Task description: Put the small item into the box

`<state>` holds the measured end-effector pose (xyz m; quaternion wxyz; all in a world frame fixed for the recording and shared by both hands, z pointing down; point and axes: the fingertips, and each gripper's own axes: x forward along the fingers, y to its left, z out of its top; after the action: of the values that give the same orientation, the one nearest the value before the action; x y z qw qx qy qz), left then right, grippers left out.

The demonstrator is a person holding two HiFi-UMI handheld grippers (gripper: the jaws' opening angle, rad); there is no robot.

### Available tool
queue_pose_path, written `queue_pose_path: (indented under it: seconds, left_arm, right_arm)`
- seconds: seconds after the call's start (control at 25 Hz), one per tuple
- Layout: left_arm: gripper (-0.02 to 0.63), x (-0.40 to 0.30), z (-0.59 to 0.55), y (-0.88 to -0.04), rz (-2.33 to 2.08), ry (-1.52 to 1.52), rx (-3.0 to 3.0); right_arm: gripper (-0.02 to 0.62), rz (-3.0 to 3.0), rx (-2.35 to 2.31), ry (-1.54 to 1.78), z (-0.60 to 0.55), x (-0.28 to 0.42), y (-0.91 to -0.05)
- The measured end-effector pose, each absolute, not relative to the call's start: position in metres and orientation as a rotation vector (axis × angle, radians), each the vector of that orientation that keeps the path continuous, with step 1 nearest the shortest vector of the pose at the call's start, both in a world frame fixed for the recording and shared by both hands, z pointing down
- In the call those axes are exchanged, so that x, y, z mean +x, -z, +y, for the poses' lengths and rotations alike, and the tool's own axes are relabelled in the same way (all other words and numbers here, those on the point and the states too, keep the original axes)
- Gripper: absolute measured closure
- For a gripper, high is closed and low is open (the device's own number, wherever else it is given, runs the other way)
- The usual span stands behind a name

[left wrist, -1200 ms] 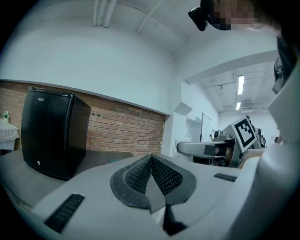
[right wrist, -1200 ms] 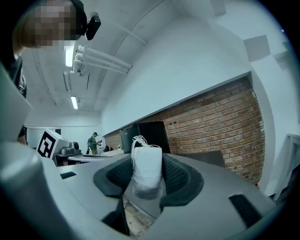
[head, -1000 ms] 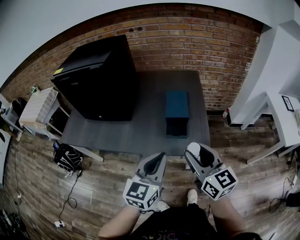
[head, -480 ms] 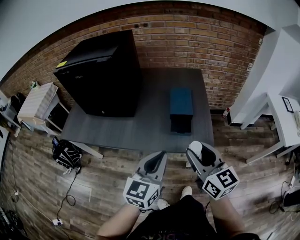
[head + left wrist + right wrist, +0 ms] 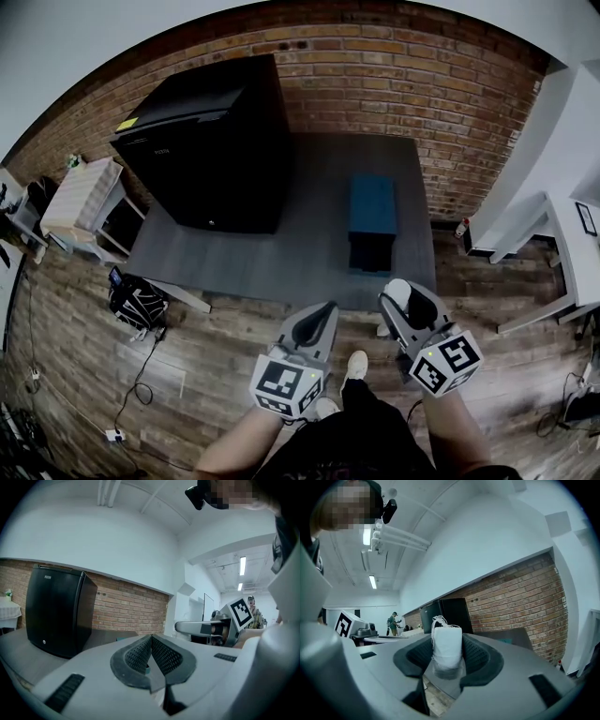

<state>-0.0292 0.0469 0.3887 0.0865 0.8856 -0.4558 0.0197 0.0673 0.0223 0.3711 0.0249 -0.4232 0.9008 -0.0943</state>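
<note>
Clamping a small white item [image 5: 447, 639] (loose strings at its top), the right claw [image 5: 447, 658] hangs at the near edge of the grey bench [image 5: 309, 234] bearing the blue box [image 5: 373, 206]. The left claw [image 5: 151, 656] is clenched, empty.

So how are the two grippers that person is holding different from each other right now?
The left gripper has its jaws pressed together on nothing; the right gripper has its jaws clamped on a small white pouch. The left gripper's marker cube shows a different black pattern from the right gripper's marker cube. Both grippers are grey and point towards the grey table.
</note>
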Motion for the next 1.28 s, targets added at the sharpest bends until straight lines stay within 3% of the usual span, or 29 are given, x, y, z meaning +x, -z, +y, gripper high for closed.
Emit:
queue_pose_path:
  seconds: [1.28]
  left_arm:
    - [0.572,0.006,-0.123,-0.437,-1.376,-0.108,2.585]
  right_arm:
    - [0.402,2.93,-1.27,0.448,-0.17,0.099,-0.435]
